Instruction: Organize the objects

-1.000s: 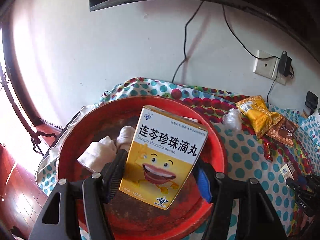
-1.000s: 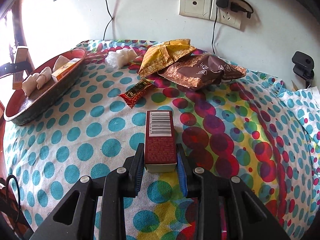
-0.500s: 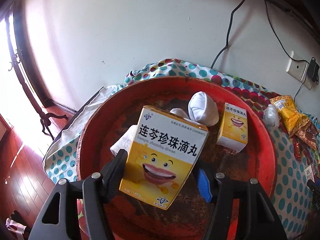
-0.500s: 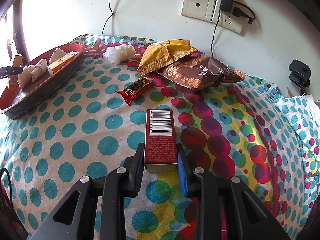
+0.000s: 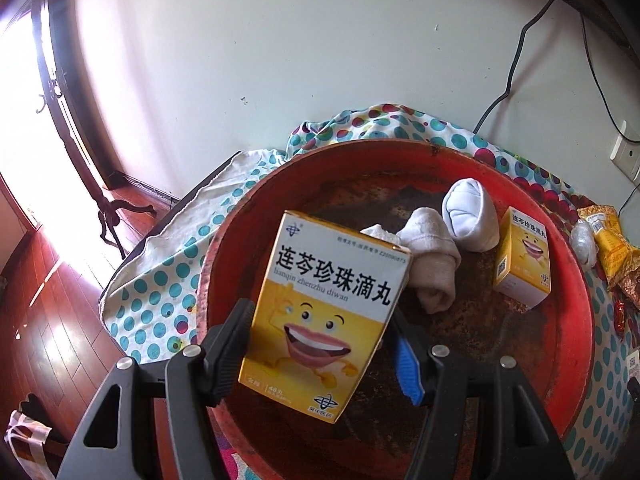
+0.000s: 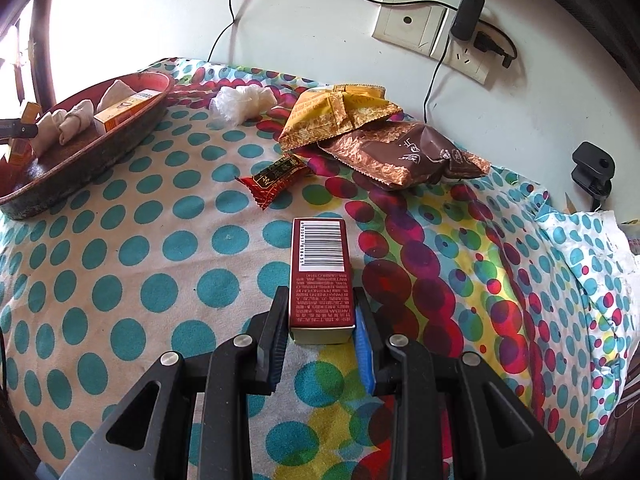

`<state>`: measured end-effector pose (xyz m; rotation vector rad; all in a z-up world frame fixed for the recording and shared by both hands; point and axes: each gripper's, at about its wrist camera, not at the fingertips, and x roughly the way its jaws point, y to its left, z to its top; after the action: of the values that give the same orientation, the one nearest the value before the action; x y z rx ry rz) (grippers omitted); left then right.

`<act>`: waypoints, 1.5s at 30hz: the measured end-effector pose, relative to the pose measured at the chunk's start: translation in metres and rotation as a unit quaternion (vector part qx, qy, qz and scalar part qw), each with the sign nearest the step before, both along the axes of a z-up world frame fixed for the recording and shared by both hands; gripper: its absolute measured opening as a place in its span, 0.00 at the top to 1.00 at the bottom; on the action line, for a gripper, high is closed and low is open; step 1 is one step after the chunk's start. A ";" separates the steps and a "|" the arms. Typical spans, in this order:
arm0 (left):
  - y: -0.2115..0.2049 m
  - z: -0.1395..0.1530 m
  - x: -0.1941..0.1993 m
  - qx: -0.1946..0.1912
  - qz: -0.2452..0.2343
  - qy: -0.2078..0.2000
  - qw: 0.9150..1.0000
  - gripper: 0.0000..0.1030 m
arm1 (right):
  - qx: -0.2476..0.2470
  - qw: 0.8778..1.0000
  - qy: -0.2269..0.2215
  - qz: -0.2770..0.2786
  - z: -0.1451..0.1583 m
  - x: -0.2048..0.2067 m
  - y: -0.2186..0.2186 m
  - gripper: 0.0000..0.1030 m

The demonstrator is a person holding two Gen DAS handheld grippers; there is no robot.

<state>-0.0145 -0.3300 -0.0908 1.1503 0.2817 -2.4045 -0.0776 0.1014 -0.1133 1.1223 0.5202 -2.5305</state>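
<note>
Over red tray (image 5: pixel 576 344), left tool (image 5: pixel 320 344) clamps yellow box (image 5: pixel 324 320), rolled socks (image 5: pixel 432 256) beyond, right tool (image 6: pixel 320 320) clamps red box (image 6: pixel 322 276)

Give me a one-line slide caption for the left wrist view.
Left gripper holds a yellow medicine box over the red tray containing rolled socks and a matching smaller box.

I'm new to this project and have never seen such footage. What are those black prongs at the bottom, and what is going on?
No robot here: a person holds a two-finger gripper in each hand, with a wide-angle camera looking along its fingers. In the left view, the left gripper clamps a yellow medicine box above a red tray, which holds rolled socks and a smaller yellow box. In the right view, the right gripper grips a dark red box over a polka-dot cloth, where snack packets and a red candy wrapper lie.
</note>
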 end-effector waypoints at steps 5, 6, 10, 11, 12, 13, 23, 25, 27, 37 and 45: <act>0.000 -0.003 -0.001 -0.001 0.002 -0.005 1.000 0.36 | 0.008 1.000 0.004 0.003 0.000 0.002 -0.004 0.73; 0.000 -0.003 -0.002 0.002 0.000 -0.006 1.000 0.36 | 0.007 1.000 0.004 0.003 0.000 0.003 -0.004 0.73; 0.000 -0.005 -0.003 0.001 0.001 -0.011 1.000 0.36 | -0.003 1.000 -0.001 0.000 0.001 0.005 -0.004 0.73; 0.000 -0.005 -0.003 0.002 0.002 -0.011 1.000 0.36 | -0.004 1.000 -0.002 0.000 0.001 0.006 -0.005 0.73; 0.000 -0.005 -0.003 0.003 0.002 -0.010 1.000 0.36 | -0.006 1.000 -0.003 0.001 0.002 0.006 -0.006 0.73; 0.000 -0.006 -0.003 0.004 0.003 -0.010 1.000 0.36 | -0.008 1.000 -0.004 0.003 0.002 0.007 -0.007 0.73; 0.000 -0.008 -0.004 0.008 0.004 -0.018 1.000 0.36 | -0.033 0.999 0.001 0.033 0.016 0.017 -0.033 0.73; -0.001 -0.008 -0.004 0.010 0.004 -0.018 1.000 0.36 | -0.039 0.999 -0.003 0.036 0.018 0.019 -0.038 0.73; -0.002 -0.008 -0.003 0.014 0.004 -0.018 1.000 0.36 | -0.047 0.998 -0.005 0.042 0.021 0.020 -0.044 0.73; -0.008 0.017 0.013 0.049 -0.029 0.045 0.997 0.34 | -0.098 0.992 -0.011 0.085 0.044 0.023 -0.084 0.73; -0.009 0.025 0.016 0.068 -0.033 0.064 0.995 0.33 | -0.118 0.983 -0.016 0.140 0.062 0.022 -0.145 0.73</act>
<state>0.0012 -0.3389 -0.0659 1.0805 0.4623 -2.5565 -0.0558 -0.0439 -0.0516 0.9296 0.3316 -2.2579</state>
